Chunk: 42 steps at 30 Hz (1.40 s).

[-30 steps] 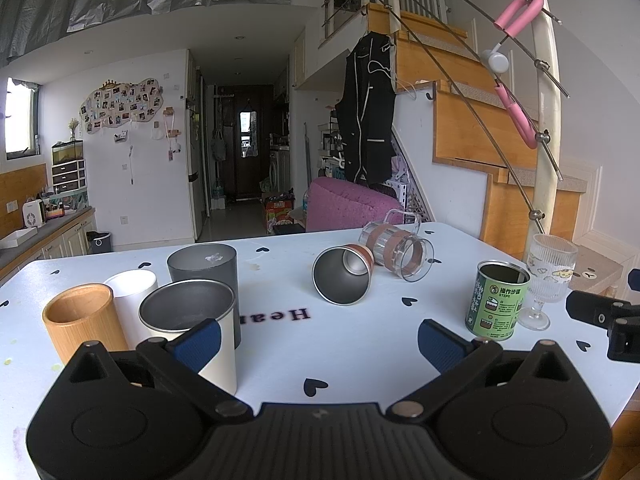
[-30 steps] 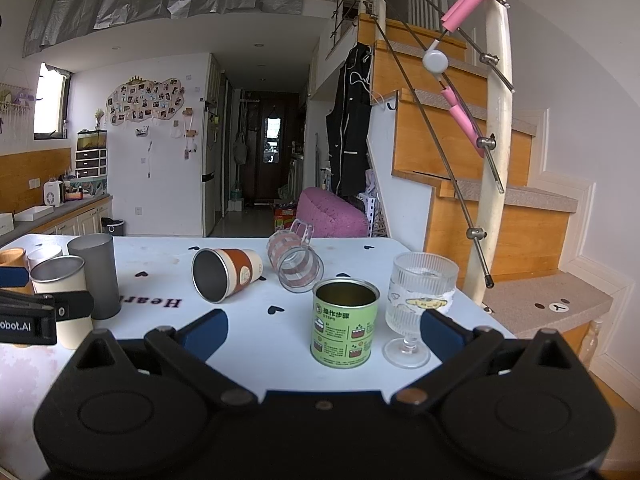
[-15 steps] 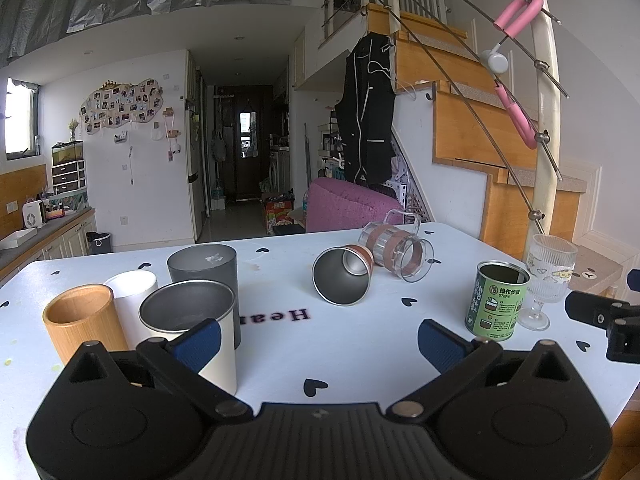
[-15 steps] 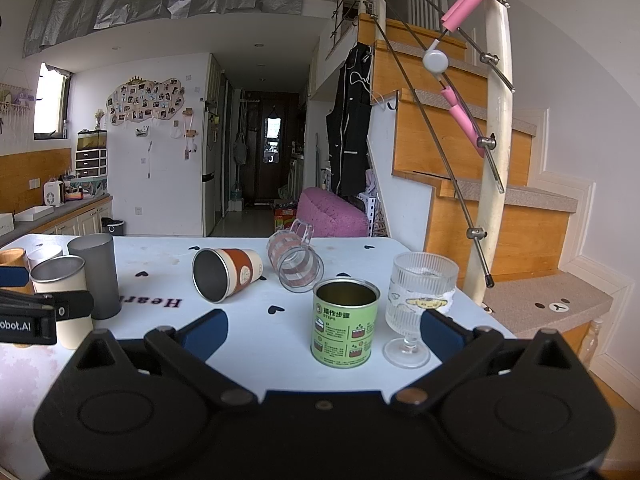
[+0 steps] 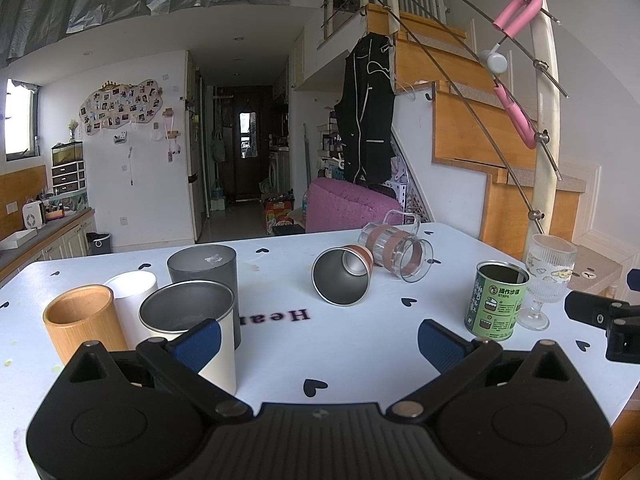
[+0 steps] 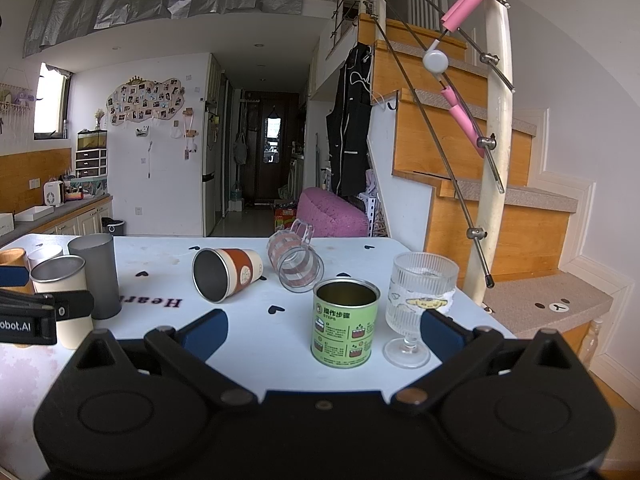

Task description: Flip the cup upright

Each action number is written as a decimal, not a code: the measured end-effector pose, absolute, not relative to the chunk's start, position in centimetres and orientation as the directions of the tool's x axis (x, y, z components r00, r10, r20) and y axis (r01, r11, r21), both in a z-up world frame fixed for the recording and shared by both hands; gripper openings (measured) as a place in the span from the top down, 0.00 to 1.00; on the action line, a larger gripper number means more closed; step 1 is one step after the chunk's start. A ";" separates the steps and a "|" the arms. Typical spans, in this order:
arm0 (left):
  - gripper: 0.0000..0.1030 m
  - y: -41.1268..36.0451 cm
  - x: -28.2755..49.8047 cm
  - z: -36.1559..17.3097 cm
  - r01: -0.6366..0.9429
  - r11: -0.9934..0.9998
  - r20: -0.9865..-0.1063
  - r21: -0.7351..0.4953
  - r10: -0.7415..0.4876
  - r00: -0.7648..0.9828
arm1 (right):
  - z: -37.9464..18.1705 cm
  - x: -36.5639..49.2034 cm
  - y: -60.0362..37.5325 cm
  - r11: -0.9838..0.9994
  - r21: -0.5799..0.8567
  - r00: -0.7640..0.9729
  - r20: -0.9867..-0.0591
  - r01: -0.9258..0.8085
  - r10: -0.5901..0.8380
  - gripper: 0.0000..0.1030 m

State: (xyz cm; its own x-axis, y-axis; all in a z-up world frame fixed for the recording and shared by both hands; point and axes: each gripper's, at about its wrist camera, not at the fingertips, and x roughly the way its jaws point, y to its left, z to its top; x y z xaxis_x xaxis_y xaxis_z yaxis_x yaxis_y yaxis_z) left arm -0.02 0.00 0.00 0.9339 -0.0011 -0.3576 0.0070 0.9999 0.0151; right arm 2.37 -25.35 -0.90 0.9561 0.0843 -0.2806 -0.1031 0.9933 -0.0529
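Left gripper (image 5: pixel 318 338) and right gripper (image 6: pixel 323 330) are held wide open above the near table (image 5: pixel 360 344) edge, nothing gripped. The brown-banded steel cup (image 5: pixel 342 276) is seen on its side mid-table, touching a toppled glass mug (image 5: pixel 396 249) just right.

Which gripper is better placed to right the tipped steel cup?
Probably the left gripper: the steel cup lies straight ahead between its open fingers. From the right gripper, a green can stands partly in the way.

White heart-print table (image 6: pixel 256 332) carries upright cups (image 5: pixel 202 276), a green tin (image 6: pixel 345 324), a stemmed glass (image 6: pixel 418 304), and apparently two tipped cups (image 6: pixel 226 274).
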 end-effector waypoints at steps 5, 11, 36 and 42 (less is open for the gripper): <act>0.00 0.0 0.0 0.0 0.007 1.000 -0.358 0.015 -0.001 0.934 | -0.9 2.4 -25.4 0.993 -0.053 0.956 -0.281 -0.103 0.084 0.00; 0.00 0.0 0.0 0.0 0.007 1.000 -0.357 0.015 -0.001 0.934 | -0.9 2.3 -25.4 0.993 -0.053 0.956 -0.281 -0.102 0.083 0.00; 0.00 1.2 -0.9 0.1 -0.013 1.000 -0.339 -0.005 0.010 0.941 | 2.0 9.5 -22.7 0.980 -0.028 0.947 -0.264 -0.199 0.185 0.00; 0.00 1.9 -0.8 -0.5 -0.011 1.000 -0.343 -0.018 0.004 0.939 | 3.5 16.7 -21.7 0.982 -0.042 0.939 -0.303 -0.186 0.165 0.00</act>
